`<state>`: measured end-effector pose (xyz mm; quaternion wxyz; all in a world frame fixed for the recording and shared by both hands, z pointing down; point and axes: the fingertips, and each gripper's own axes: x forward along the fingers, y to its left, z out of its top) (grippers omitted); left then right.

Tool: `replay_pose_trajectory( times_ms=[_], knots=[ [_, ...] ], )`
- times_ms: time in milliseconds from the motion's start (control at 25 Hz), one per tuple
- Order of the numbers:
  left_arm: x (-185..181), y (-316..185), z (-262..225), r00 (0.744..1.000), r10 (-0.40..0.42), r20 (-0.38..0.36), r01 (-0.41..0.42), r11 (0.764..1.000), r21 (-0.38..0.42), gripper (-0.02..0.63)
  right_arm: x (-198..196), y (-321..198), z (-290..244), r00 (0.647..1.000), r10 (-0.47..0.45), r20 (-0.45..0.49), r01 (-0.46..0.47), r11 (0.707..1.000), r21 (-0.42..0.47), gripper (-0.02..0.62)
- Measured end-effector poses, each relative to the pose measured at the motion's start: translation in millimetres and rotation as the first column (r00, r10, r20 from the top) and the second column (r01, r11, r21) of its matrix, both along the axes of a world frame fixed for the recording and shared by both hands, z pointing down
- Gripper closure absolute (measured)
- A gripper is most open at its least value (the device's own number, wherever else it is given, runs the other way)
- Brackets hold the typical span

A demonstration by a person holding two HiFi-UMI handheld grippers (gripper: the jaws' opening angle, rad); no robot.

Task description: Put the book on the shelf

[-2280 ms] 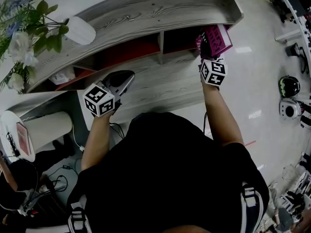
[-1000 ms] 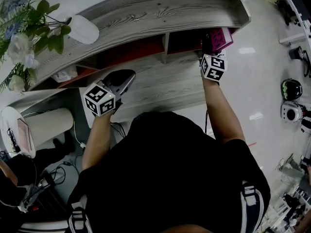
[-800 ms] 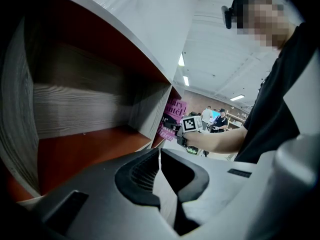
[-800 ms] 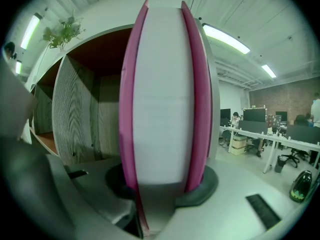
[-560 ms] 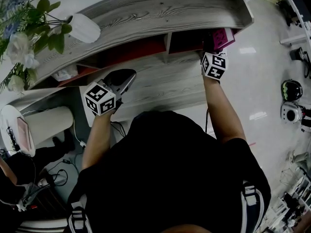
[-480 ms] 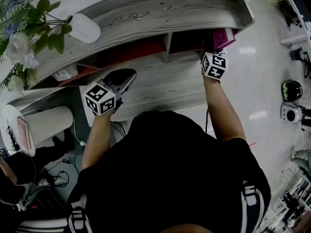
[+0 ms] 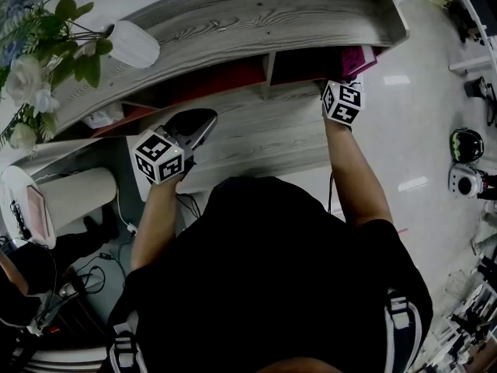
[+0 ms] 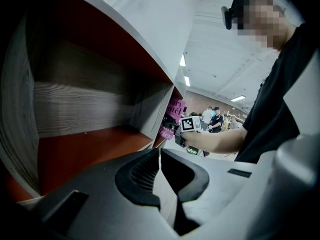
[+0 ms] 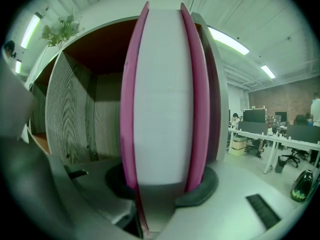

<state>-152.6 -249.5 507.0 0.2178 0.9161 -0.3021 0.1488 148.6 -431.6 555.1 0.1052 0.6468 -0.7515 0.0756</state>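
Left gripper (image 8: pixel 159 155) — jaws together, empty

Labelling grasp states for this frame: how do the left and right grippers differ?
The left gripper has its jaws together with nothing between them. The right gripper is shut on the pink book, which stands upright in its jaws. The left gripper sits in front of the middle compartment of the shelf, while the right gripper is at the right-end compartment. Both point toward the shelf.

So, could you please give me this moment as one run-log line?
right claw: shut on pink book | pink book: upright, partly inside right-end compartment of shelf | left claw: shut, empty
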Motion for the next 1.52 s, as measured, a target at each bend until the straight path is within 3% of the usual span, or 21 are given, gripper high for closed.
replay_pose_trajectory(
  times_ms=[1520],
  knots=[
    [7, 6, -4, 1.0, -0.005, -0.003, 0.005, 1.0, 0.004, 0.575, 2, 19, 19, 0.999, -0.048, 0.022, 0.049, 0.997, -0.056, 0.435]
  ],
)
